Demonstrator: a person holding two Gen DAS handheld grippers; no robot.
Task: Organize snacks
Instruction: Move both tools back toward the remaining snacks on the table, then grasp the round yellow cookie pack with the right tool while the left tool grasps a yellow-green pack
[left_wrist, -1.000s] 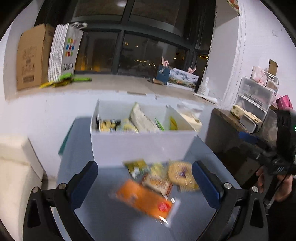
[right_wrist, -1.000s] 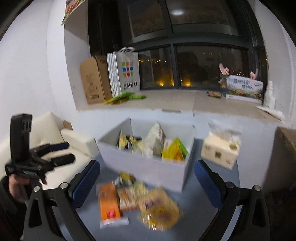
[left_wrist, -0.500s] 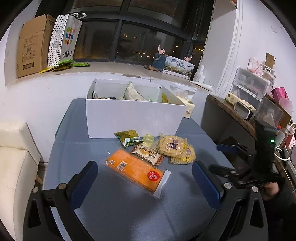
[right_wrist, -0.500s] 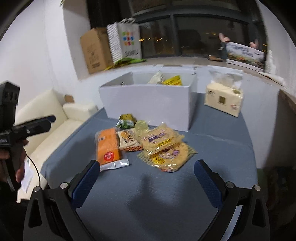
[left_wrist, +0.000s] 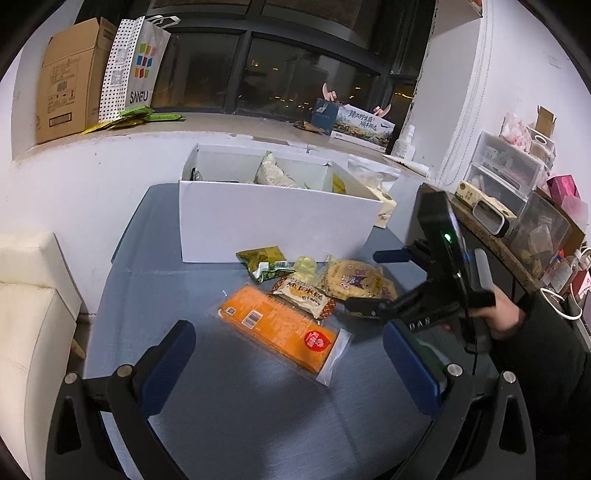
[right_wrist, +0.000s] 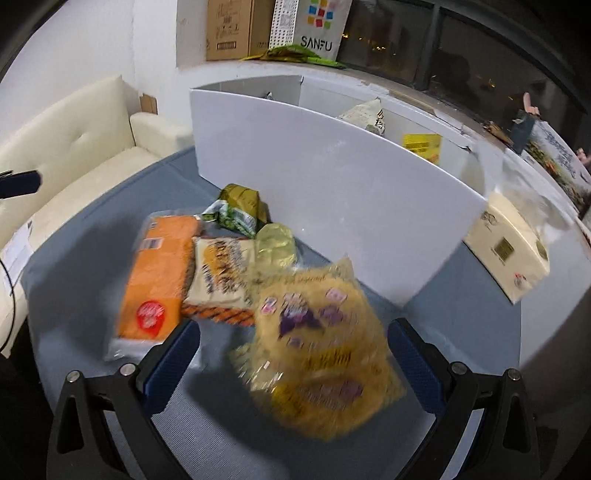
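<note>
Apparently crinkly yellow snack bag (right_wrist: 325, 354), blurred, between right gripper (right_wrist: 291, 362) spread fingers (right_wrist: 173, 354)

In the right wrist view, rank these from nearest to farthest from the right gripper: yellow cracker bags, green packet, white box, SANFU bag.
From the right gripper:
1. yellow cracker bags, between the open fingers
2. green packet, beyond, to the left
3. white box, behind the snacks
4. SANFU bag, on the sill at top

Snack packets clustered before white box (left_wrist: 273, 221) — orange pack (left_wrist: 279, 326) flat, yellow round crackers (right_wrist: 325, 332), green pouch (left_wrist: 264, 260).
</note>
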